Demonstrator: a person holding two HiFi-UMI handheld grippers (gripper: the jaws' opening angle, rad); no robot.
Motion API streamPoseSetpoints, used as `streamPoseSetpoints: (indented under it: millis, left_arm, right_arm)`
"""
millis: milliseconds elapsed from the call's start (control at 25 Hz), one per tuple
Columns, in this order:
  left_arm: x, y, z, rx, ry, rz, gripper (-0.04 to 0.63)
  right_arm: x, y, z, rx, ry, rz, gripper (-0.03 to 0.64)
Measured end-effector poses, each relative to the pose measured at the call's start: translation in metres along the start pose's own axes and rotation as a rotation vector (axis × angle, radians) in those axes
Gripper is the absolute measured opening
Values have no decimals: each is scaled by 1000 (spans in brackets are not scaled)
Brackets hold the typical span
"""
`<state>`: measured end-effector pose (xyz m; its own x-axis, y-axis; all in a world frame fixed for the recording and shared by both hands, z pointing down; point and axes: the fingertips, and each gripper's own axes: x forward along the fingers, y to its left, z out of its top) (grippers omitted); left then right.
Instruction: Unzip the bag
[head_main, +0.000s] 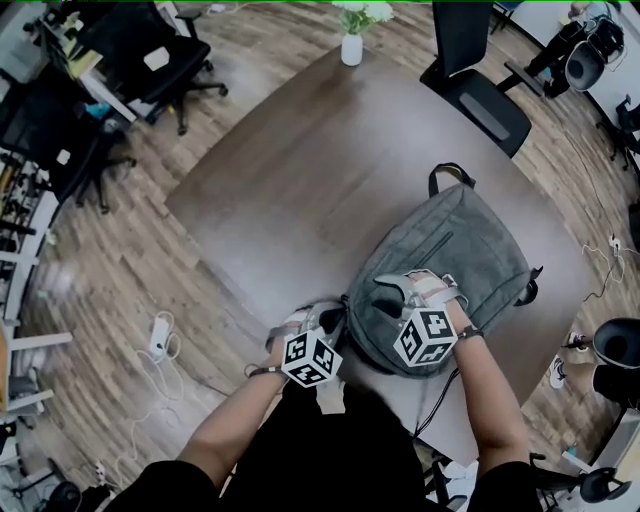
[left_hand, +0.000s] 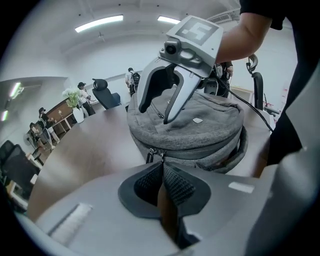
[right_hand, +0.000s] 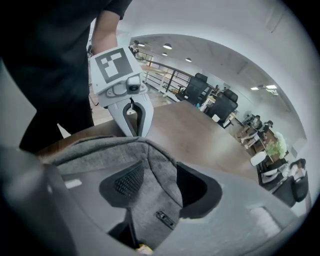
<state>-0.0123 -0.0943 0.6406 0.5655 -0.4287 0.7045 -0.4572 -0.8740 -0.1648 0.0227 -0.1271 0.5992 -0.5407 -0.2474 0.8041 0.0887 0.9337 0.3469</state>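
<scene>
Both at bag (head_main: 470, 250): left gripper (left_hand: 162, 168) pinching zipper pull (left_hand: 162, 155); right gripper (right_hand: 159, 179) spread, fabric between jaws.

Wooden table (head_main: 300, 180), flower vase (head_main: 351, 48), office chair (head_main: 480, 100)

Grey bag (head_main: 455, 265) lies flat on the table (head_main: 300, 170), zip (left_hand: 200, 152) closed.

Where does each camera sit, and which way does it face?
Head view: on the person's head, steeply down at table and grey bag; both forearms show.
Left gripper view: on the left gripper, facing the zipper pull in its shut jaws; right gripper and forearm beyond.
Right gripper view: on the right gripper, facing bag fabric between parted jaws; left gripper and forearm beyond.
All share the bag.
</scene>
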Motion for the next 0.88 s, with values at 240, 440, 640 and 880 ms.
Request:
streamPoseSetpoints:
  millis: [240, 440, 640, 880]
  left_arm:
    - [1, -1, 2, 29, 2, -21, 26]
    - [1, -3, 2, 39, -5, -54, 25]
    - [3, -2, 3, 42, -10, -85, 25]
    - [2, -2, 3, 42, -6, -129, 25]
  right_arm:
    - [16, -8, -5, -232, 74, 155, 281]
    - [31, -7, -2, -351, 106, 265, 284]
    - [40, -3, -6, -328, 134, 385, 259]
    - [44, -5, -12, -143, 122, 384, 208]
